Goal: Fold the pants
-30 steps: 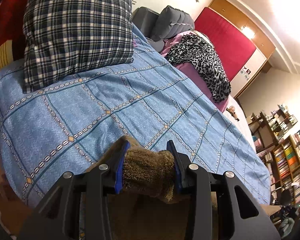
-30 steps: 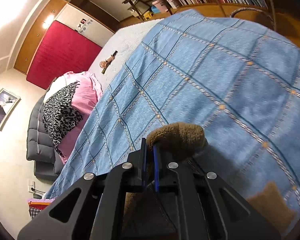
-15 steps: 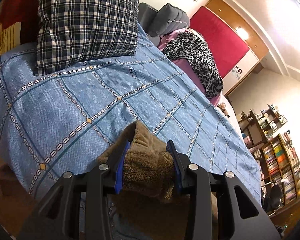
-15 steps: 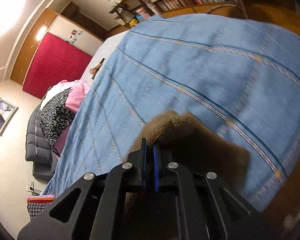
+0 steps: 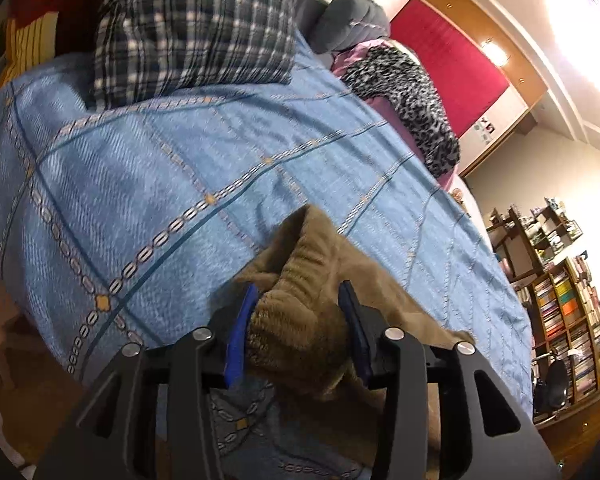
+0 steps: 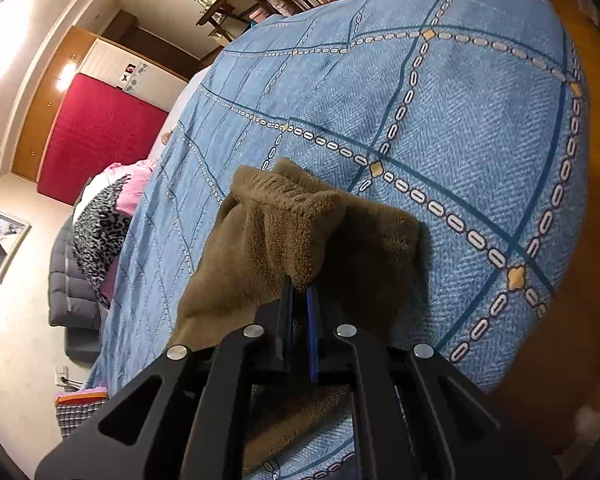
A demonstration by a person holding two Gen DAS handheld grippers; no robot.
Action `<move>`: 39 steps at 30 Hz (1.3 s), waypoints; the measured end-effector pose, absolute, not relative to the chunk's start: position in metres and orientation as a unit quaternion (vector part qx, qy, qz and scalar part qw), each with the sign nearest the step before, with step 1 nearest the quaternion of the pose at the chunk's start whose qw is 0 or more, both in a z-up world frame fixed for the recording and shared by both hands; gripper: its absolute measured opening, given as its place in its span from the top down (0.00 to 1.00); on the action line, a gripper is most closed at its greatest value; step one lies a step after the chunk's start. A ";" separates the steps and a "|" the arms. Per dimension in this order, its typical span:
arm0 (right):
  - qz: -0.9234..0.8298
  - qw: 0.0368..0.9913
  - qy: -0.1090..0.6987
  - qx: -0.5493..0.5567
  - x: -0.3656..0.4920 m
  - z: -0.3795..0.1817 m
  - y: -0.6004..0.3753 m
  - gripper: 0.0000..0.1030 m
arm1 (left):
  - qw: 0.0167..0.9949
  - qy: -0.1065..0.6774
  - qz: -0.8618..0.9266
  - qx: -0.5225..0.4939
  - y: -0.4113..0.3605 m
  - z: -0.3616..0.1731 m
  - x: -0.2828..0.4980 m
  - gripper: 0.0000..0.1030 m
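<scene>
Heads up: your left gripper [image 5: 298, 328] and right gripper [image 6: 299, 312] are both opening around the fuzzy brown fleece pants [image 6: 296, 224] on the blue chain-patterned bedspread [image 6: 480, 128]. Let go unevenly and the bunched fabric probably slumps crooked.

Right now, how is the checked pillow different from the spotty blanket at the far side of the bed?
The checked pillow has straight dark and white crossing lines, while the spotty blanket has black and grey animal spots. The pillow is plump and sits on the blue bedspread; the blanket lies limp, draped over something pink beside the bedspread. Both are soft, patterned things lying away from the brown pants.
</scene>
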State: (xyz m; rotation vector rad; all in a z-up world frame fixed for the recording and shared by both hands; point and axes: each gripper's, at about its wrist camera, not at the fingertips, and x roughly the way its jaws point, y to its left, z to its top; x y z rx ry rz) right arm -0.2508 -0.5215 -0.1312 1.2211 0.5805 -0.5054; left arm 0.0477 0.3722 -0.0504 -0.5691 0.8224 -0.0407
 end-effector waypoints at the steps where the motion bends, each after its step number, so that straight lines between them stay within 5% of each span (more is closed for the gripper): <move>1: -0.227 0.748 0.262 0.566 -0.252 -0.135 -0.523 0.80 | 0.877 0.395 -0.012 -0.272 0.374 -0.053 0.047 0.50; 3: -0.226 0.746 0.256 0.572 -0.250 -0.136 -0.528 0.43 | 0.874 0.397 -0.003 -0.279 0.379 -0.057 0.043 0.40; 16: -0.182 0.750 0.225 0.595 -0.219 -0.159 -0.549 0.41 | 0.871 0.403 -0.021 -0.282 0.356 -0.036 0.028 0.22; 21: -0.201 0.780 0.251 0.537 -0.203 -0.146 -0.543 0.83 | 0.865 0.419 -0.017 -0.276 0.338 -0.045 0.026 0.14; 23: -0.198 0.794 0.245 0.520 -0.204 -0.134 -0.541 0.87 | 0.859 0.425 -0.012 -0.283 0.336 -0.051 0.026 0.14; 31: -0.210 0.820 0.199 0.495 -0.245 -0.082 -0.542 0.90 | 0.849 0.432 -0.006 -0.304 0.335 -0.059 0.028 0.12; 39: -0.270 0.785 0.275 0.486 -0.257 -0.146 -0.542 0.90 | 0.840 0.437 0.001 -0.321 0.345 -0.070 0.034 0.11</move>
